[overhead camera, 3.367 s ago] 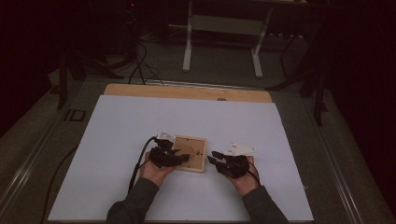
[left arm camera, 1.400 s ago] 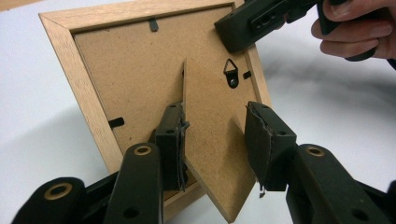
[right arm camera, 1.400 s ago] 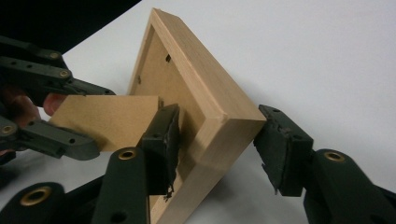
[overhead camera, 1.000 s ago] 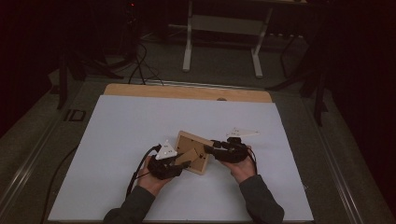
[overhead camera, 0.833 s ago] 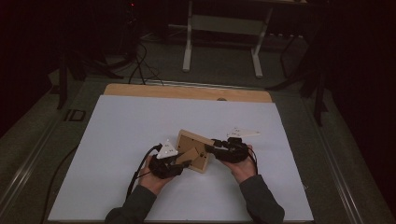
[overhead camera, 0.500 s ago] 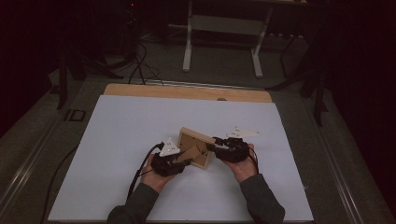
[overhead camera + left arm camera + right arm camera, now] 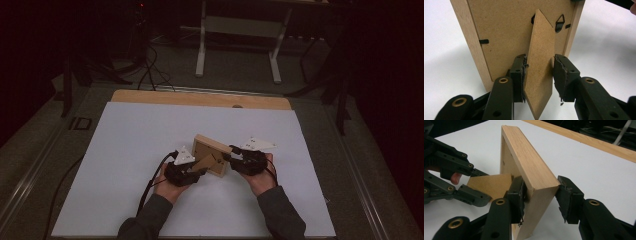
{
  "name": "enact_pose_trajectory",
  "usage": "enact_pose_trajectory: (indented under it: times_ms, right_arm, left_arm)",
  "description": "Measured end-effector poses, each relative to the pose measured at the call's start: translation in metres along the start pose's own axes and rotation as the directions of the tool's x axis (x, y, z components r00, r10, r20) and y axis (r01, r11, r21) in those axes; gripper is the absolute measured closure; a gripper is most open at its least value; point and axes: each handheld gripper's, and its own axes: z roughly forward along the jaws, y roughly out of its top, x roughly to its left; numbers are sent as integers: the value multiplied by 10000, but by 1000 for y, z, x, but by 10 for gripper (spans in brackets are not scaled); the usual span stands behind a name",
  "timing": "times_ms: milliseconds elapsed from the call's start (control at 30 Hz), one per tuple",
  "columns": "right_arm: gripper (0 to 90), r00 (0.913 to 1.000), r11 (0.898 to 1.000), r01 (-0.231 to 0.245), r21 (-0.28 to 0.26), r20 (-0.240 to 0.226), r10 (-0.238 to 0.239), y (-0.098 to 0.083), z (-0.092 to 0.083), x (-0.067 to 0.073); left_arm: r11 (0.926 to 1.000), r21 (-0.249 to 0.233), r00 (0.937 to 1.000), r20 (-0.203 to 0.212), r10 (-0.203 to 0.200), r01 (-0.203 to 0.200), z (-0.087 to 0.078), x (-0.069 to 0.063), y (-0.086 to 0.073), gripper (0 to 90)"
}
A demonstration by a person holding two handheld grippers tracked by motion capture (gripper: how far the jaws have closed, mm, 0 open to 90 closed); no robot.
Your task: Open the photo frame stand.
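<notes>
A light wooden picture frame (image 7: 212, 148) stands tilted upright on the white table top, its brown backboard (image 7: 506, 32) facing my left gripper. The hardboard stand flap (image 7: 541, 57) is swung out from the back. My left gripper (image 7: 539, 72) is shut on that flap, a pad on each edge. From the other side my right gripper (image 7: 540, 192) is shut on the frame's side rail (image 7: 529, 162), one pad inside and one on the outer face. In the high view the left gripper (image 7: 201, 168) and right gripper (image 7: 231, 156) flank the frame.
The white table top (image 7: 125, 150) spreads wide on all sides of the frame. A wooden strip (image 7: 200, 98) runs along its far edge. Beyond it on the floor are a metal stand's legs (image 7: 239, 45) and cables (image 7: 150, 70).
The frame lay flat between the grippers at first. It has since been raised on edge and now stands steeper than a second ago, with the flap swung out toward the left gripper.
</notes>
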Motion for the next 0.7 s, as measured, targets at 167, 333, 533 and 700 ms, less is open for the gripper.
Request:
enact_pose_trajectory:
  times_ms: [167,333,533,700]
  right_arm:
    - [586,9997,9997,228,-3,4,-228,0,-1,2]
    - [588,9996,9996,272,-12,-112,-272,-1,-1,4]
    - [590,9992,9993,366,0,-141,-366,-1,-2,6]
    - [591,9984,9986,532,9,-174,-532,-1,-3,9]
  left_arm:
    - [9998,170,9999,-33,118,-118,-1,-1,-1,636]
    - [10000,13,10000,44,5,-5,-4,1,-2,611]
    - [9998,-185,9997,221,-80,84,-10,1,-2,577]
    - [9996,-204,9993,348,-167,174,-12,1,-4,578]
